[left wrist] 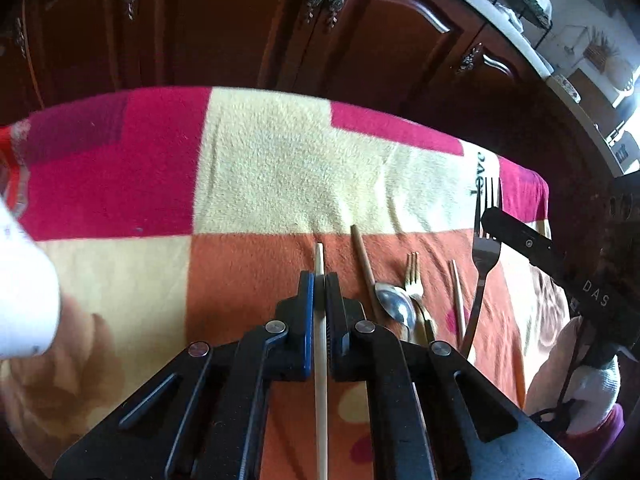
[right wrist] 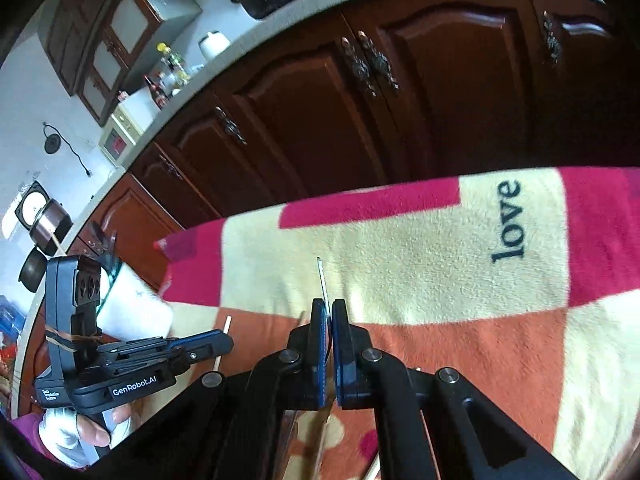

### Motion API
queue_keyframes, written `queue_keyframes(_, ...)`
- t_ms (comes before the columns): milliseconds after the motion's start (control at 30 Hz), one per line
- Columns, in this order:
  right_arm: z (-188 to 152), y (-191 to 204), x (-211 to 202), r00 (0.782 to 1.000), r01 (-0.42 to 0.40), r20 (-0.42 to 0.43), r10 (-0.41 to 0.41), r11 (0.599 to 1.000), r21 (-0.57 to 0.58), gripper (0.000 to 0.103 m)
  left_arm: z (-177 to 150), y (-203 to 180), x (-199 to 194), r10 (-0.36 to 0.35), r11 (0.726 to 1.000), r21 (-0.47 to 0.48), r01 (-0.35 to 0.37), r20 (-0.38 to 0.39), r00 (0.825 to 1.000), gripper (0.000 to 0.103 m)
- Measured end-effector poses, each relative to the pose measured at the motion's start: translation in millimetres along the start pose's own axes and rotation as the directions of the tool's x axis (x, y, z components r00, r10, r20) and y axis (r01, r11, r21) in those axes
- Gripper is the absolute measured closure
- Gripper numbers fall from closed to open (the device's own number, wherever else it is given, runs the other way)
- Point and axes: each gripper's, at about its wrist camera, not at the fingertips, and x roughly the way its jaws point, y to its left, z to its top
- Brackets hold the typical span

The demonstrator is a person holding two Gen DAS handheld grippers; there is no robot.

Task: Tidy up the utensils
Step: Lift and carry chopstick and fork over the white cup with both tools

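Note:
My left gripper (left wrist: 319,276) is shut on a pale chopstick (left wrist: 321,360) whose tip sticks out past the fingertips, above a checked cloth (left wrist: 260,160). In the right wrist view the same gripper (right wrist: 228,340) holds that chopstick (right wrist: 227,322) at the left. My right gripper (right wrist: 328,304) is shut on a silver fork (right wrist: 322,276), seen edge-on; in the left wrist view this fork (left wrist: 486,256) hangs from that gripper (left wrist: 489,220), tines up. On the cloth lie a brown chopstick (left wrist: 362,256), a spoon (left wrist: 394,306), a gold fork (left wrist: 414,280) and another chopstick (left wrist: 458,300).
A white container (left wrist: 24,288) stands at the cloth's left edge, also seen as a white container (right wrist: 132,308) behind the left gripper. Dark wooden cabinet doors (left wrist: 240,20) rise just beyond the cloth's far edge. A counter with kitchen items runs above them.

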Motion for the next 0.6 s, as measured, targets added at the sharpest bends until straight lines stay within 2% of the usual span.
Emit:
queue_keyframes(300, -8, 22, -27, 1.000, -0.005, 0.018, 0.006, 1.000, -0.026, 0.100, -14, -13, -35, 0.058, 0.996, 0.067, -0.062, 0.062, 0.996, 0.099)
queue_keyframes(600, 0, 59, -50, 0.998, -0.020, 0.051, 0.024, 0.997, -0.077, 0.100, -16, -9, -79, 0.053, 0.995, 0.074, -0.062, 0.119, 0.992, 0.099)
